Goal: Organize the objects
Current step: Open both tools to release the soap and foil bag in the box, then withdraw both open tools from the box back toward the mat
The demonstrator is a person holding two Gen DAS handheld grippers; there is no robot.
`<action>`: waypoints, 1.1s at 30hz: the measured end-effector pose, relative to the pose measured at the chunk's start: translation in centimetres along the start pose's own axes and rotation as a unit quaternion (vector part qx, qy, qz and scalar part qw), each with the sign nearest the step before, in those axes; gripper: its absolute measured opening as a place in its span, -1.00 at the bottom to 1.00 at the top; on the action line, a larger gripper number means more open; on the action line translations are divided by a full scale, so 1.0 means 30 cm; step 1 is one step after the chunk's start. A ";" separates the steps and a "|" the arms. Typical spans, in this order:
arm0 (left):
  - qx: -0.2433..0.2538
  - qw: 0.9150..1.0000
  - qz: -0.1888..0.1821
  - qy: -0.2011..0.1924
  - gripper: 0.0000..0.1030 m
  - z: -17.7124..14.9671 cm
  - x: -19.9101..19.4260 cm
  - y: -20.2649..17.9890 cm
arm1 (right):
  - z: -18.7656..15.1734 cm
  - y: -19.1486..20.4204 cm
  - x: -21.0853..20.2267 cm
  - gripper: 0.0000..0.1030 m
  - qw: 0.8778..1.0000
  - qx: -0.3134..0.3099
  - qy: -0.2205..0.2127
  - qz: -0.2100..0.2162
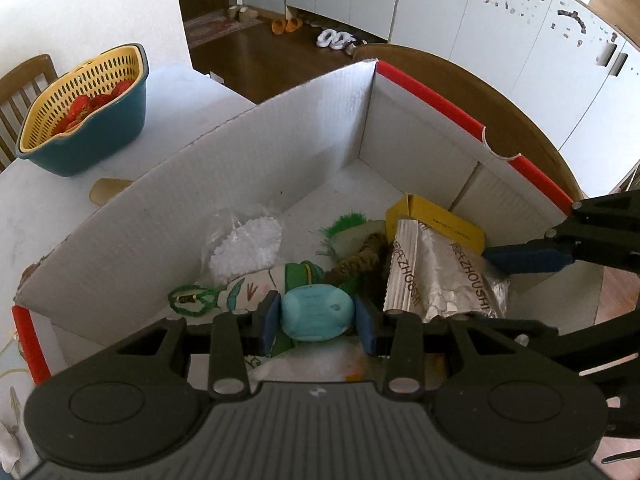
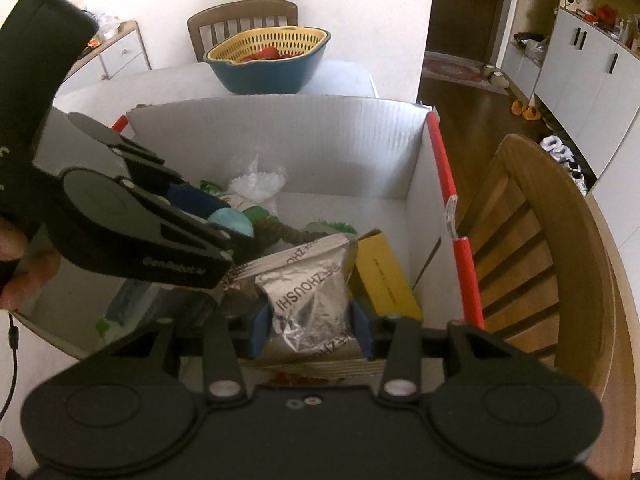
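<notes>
Both grippers hang inside a white cardboard box (image 1: 224,184) with red edge strips. My left gripper (image 1: 318,317) is shut on a light blue oval object (image 1: 318,312), just above a cloth doll (image 1: 260,286) with green trim. My right gripper (image 2: 312,326) is shut on a silver foil packet (image 2: 308,300) printed with letters; in the left wrist view the silver foil packet (image 1: 444,276) lies at the right, with the right gripper's blue pad (image 1: 524,258) against it. A yellow carton (image 2: 384,276) lies beside the packet.
A clear bag of white bits (image 1: 248,248), a green tuft (image 1: 348,224) and a brown rope piece (image 1: 360,260) lie in the box. A blue bowl with a yellow strainer (image 1: 86,110) holding red things stands on the white table. A wooden chair (image 2: 540,248) is by the box's right side.
</notes>
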State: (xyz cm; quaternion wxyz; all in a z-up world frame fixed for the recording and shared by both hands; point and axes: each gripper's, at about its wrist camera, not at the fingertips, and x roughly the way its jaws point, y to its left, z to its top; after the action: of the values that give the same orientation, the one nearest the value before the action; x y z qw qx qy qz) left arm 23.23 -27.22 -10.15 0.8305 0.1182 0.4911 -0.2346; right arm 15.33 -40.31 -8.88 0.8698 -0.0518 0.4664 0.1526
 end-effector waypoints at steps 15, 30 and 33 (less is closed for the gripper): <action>-0.003 1.000 0.015 -0.016 0.30 0.000 -0.037 -0.006 | -0.001 -0.028 -0.018 -0.11 1.000 0.012 -0.006 0.014; 0.001 0.998 0.042 -0.056 0.44 -0.034 -0.181 -0.036 | -0.008 -0.005 -0.107 0.13 0.999 0.010 -0.040 0.034; -0.008 0.997 0.042 -0.066 0.46 -0.047 -0.221 -0.031 | -0.007 0.002 -0.125 0.16 0.998 0.015 -0.045 0.038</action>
State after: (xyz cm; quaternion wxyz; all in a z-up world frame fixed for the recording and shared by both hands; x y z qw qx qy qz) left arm 19.00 -25.60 -5.03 0.8713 0.1157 0.4315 -0.2031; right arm 13.18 -41.13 -5.89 0.8841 -0.0146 0.4307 0.1807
